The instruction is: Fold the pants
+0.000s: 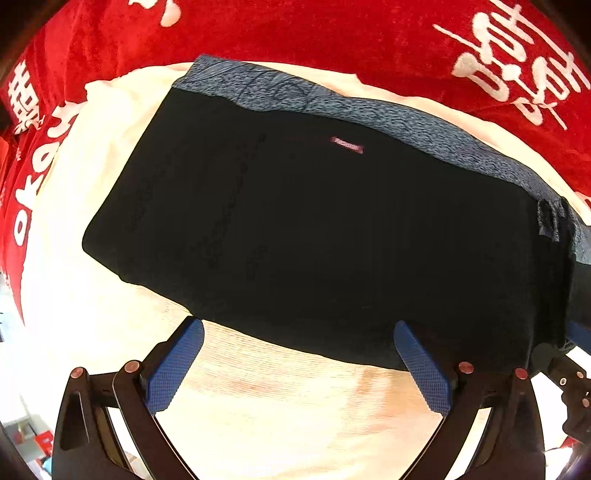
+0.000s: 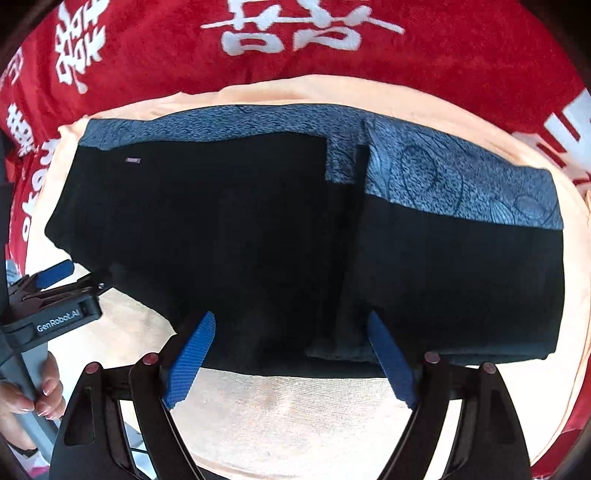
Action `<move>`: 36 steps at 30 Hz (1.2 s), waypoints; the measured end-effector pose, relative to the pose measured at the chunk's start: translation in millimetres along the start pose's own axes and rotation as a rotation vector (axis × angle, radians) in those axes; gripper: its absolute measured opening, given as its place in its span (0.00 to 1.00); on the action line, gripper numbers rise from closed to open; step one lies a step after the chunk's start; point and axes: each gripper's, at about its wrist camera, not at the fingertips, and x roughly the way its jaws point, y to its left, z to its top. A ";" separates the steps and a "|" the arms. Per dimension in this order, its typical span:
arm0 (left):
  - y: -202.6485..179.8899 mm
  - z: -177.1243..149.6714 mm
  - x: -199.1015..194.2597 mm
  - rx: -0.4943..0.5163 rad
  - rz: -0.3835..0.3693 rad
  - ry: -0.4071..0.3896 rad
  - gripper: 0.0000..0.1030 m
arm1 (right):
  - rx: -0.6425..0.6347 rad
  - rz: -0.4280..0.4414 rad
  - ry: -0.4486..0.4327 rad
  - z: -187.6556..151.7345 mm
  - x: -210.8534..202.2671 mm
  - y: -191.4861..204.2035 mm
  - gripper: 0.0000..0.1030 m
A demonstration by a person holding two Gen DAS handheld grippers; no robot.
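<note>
Pants [image 1: 314, 229], black with a blue-grey patterned lining showing along the far edge, lie folded flat on a cream cloth [image 1: 280, 406] that is spread over a red blanket [image 1: 332, 33] printed with white characters. A small pinkish label [image 1: 347, 144] sits on the black fabric near the lining band. In the right wrist view the pants [image 2: 258, 236] show a vertical overlap near the middle, with the patterned lining [image 2: 461, 184] broader on the right side.

The left claw [image 1: 299, 360] points down at the near edge of the pants with its jaws spread wide; the blue pads [image 1: 173, 369] stand clear of the fabric on one side, while the other pad lies against the dark hem, though whether it touches is hard to judge from this angle. Nothing is gripped.

The right claw [image 2: 291, 356] also stands open, both blue pads [image 2: 190, 362] over the near hem of the pants with black cloth between them but not pinched. At the left of that view the left claw [image 2: 55, 275] appears beside the pants' corner, held by a hand [image 2: 35, 391].
</note>
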 end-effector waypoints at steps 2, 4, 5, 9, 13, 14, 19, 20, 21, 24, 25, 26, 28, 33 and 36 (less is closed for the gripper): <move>4.6 -0.8 3.8 -0.005 0.002 0.002 1.00 | 0.003 0.001 0.002 -0.3 -0.1 -1.0 0.85; 8.2 -2.3 8.9 -0.009 0.003 0.006 1.00 | -0.001 -0.006 0.005 -0.9 -0.2 -1.6 0.85; 10.4 -3.6 13.5 -0.010 0.006 0.012 1.00 | -0.004 -0.010 0.006 -1.9 0.3 -1.3 0.86; 18.9 -10.4 28.1 -0.032 -0.006 0.030 1.00 | -0.017 -0.026 0.002 -3.5 0.7 2.2 0.88; 21.4 -17.2 31.0 -0.022 0.007 0.018 1.00 | -0.017 -0.029 -0.002 -3.1 1.5 2.6 0.88; 22.0 -18.6 32.8 -0.019 0.011 0.021 1.00 | -0.016 -0.028 -0.003 -3.3 1.6 3.0 0.89; 26.8 -17.8 37.6 -0.014 0.013 0.039 1.00 | -0.031 -0.037 0.001 -4.3 0.7 3.9 0.89; 28.1 -20.2 37.3 -0.014 0.010 0.036 1.00 | -0.036 -0.042 0.004 -3.9 1.4 4.9 0.89; 23.7 -11.6 33.8 -0.015 0.007 0.038 1.00 | -0.039 -0.047 0.006 -3.9 1.5 5.9 0.88; 30.0 -13.8 31.0 -0.027 -0.012 0.040 1.00 | -0.035 -0.055 0.009 -2.9 -1.9 8.2 0.89; 34.0 -14.8 29.2 -0.038 -0.016 0.036 1.00 | -0.032 -0.053 0.006 -2.5 -3.2 8.4 0.89; 35.5 -13.1 27.6 -0.047 -0.017 0.030 1.00 | -0.027 -0.050 0.000 -2.2 -6.7 8.7 0.89; 46.9 -16.1 15.9 -0.073 -0.032 0.008 1.00 | -0.016 -0.041 -0.017 -2.7 -11.9 8.6 0.89; 90.6 -18.2 -6.3 -0.175 -0.134 -0.064 1.00 | -0.057 0.012 -0.070 -1.8 -25.3 22.2 0.62; 116.2 -16.6 -6.9 -0.233 -0.218 -0.079 1.00 | -0.137 0.006 -0.053 2.4 -17.9 39.5 0.37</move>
